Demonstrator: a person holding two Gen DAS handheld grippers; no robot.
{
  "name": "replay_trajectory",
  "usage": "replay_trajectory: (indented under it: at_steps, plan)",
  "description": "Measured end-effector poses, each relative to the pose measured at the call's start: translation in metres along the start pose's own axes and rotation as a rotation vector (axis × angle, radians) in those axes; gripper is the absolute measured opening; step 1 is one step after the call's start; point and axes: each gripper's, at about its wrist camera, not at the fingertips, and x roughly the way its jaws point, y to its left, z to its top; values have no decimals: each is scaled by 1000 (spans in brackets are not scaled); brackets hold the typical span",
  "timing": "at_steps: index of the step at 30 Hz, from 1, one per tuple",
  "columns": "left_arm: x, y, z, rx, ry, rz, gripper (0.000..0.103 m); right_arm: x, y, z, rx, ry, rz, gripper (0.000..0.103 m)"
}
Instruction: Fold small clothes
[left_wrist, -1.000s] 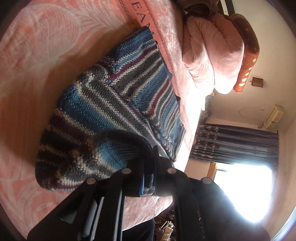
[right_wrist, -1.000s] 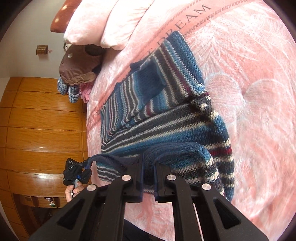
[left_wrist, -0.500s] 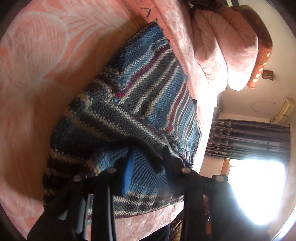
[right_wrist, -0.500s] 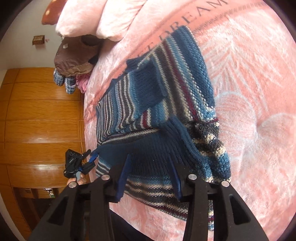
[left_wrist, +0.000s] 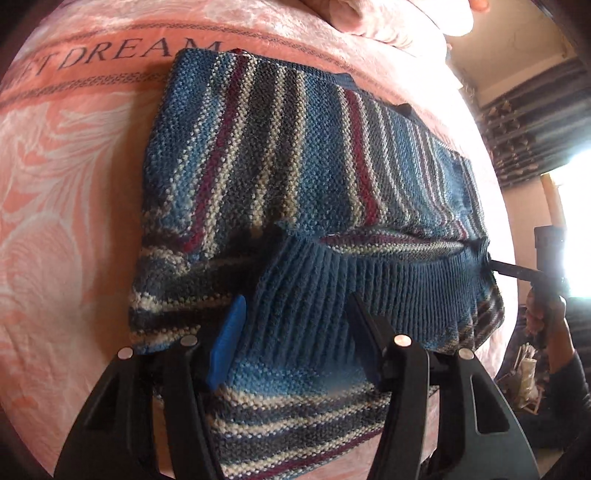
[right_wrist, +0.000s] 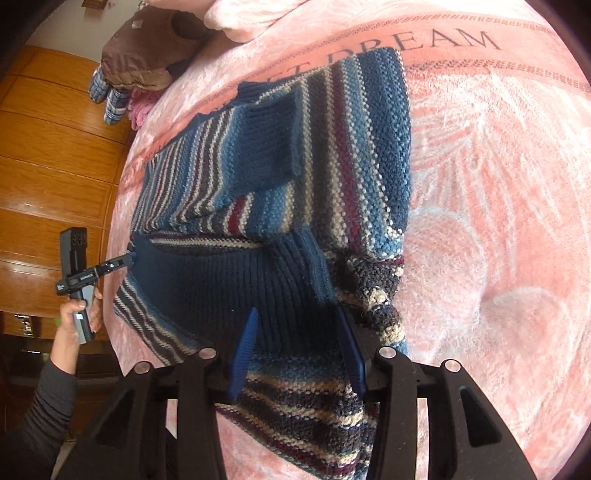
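On the pink bedspread (left_wrist: 66, 206), both claws, left (left_wrist: 295, 325) and right (right_wrist: 295, 332), gape empty over the sweater (left_wrist: 295, 155), whose loosely laid ribbed hem (left_wrist: 369, 280) could spring back unfolded.

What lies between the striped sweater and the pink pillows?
In the left wrist view, only bare pink blanket, printed "DREAM", separates the striped sweater from the pink pillows.

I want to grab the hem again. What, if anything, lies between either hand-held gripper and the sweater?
Nothing visible. The left hand-held gripper and right hand-held gripper both hang open directly over the striped sweater, on its ribbed hem.
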Motion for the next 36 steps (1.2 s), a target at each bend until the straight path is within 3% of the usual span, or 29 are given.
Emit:
replay_trajectory:
  at_steps: [7,11,12,13,14,16,17,28,36]
  plan:
    - [8,-5,3,42,25,54,59,11,-1,1,-48,10,-44,44]
    - [18,-9,0,45,31,35,57,13,2,2,-74,11,-52,43]
    - [18,-9,-1,45,25,33,51,14,4,2,-85,13,-57,42]
    - [18,-9,-2,38,27,26,41,15,9,3,-94,13,-64,34]
    - [16,-9,-3,33,21,22,20,14,12,2,-106,12,-75,26]
    - [8,-10,-6,28,-7,-10,13,9,16,-1,-134,-10,-96,11]
    - [3,-11,-8,34,-24,-15,12,5,19,-3,-143,-22,-97,11]
    - [-113,-52,-24,148,-305,-120,8,-89,75,-24,-274,-243,-120,8]
    - [-164,-66,26,193,-414,-85,8,-146,105,14,-315,-438,-179,8]
